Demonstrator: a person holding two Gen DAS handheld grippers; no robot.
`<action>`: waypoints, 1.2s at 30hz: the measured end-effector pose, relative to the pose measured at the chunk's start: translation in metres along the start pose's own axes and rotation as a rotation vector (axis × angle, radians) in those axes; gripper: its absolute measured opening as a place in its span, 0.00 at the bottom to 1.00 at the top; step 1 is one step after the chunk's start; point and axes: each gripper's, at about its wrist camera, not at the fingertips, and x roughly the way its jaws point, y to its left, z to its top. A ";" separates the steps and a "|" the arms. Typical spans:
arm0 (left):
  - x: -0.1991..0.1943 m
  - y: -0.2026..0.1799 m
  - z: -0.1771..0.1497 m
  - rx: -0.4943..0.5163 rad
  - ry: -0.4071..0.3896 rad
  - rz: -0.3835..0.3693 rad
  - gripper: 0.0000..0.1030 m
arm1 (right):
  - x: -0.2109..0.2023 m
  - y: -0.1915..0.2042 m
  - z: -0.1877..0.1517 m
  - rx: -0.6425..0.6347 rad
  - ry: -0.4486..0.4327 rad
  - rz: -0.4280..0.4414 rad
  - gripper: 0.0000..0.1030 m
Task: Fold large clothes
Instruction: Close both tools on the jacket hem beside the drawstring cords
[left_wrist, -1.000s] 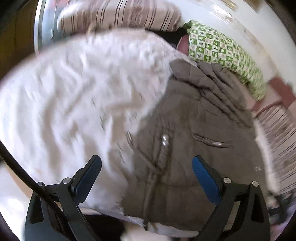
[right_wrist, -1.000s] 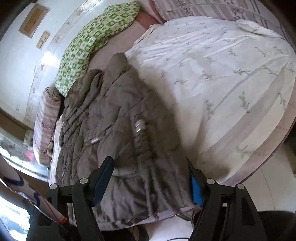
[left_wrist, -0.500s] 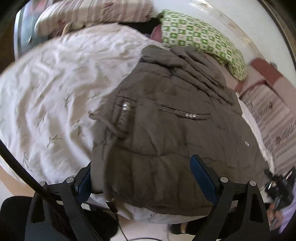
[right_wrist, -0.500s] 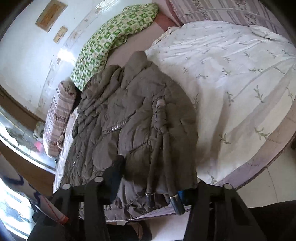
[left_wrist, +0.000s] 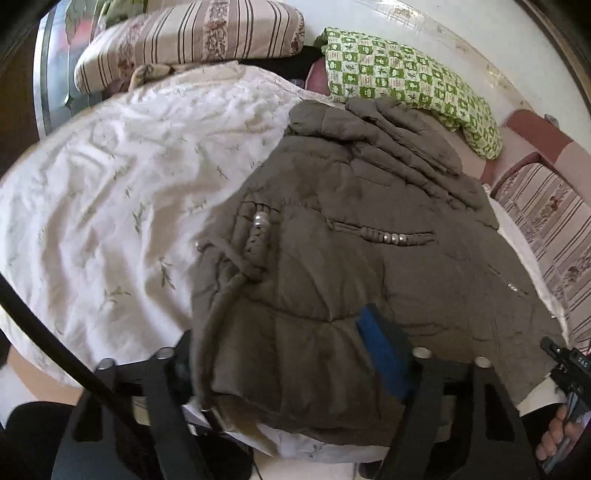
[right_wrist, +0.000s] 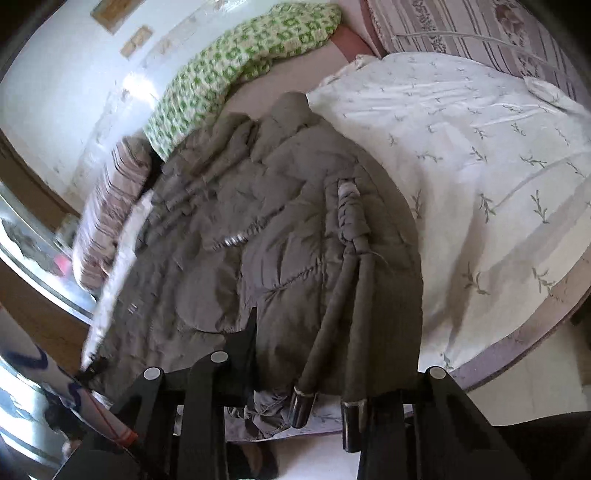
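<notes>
Both grippers have slid in over the near edge of the bed since a second ago, and the jaws of each have just been closing, the coat's hem now bunched between them where before they stood wide and clear of it. The left gripper (left_wrist: 284, 354) has the blue pad of one finger (left_wrist: 380, 343) pressing into the puffy hem, the other finger hidden under the fabric; it looks clamped on a thick wad. The right gripper (right_wrist: 325, 354) is drawn in narrower on the hem beside the two dangling cords (right_wrist: 332, 325), whose metal tips hang over the bed's edge. The coat (left_wrist: 351, 240) lies flat on the white sheet (left_wrist: 110, 192), hem at the near edge, hood end toward the green checked blanket (left_wrist: 406, 81) at the far side. Two grips along one hem make sense: lift it evenly and the bottom can be carried up toward the hood in one fold. That fold, I'd judge, is not yet begun. The padding is slippery and bulky, so a shallow bite may slide off.
</notes>
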 end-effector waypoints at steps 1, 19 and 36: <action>0.004 0.001 -0.001 -0.003 0.016 0.012 0.69 | 0.005 -0.003 -0.001 0.014 0.012 -0.009 0.35; 0.009 -0.016 -0.004 0.085 -0.007 0.093 0.44 | 0.001 -0.012 -0.001 0.071 -0.032 0.065 0.30; -0.040 -0.039 0.003 0.196 -0.186 0.054 0.22 | -0.066 0.043 0.011 -0.210 -0.221 0.087 0.14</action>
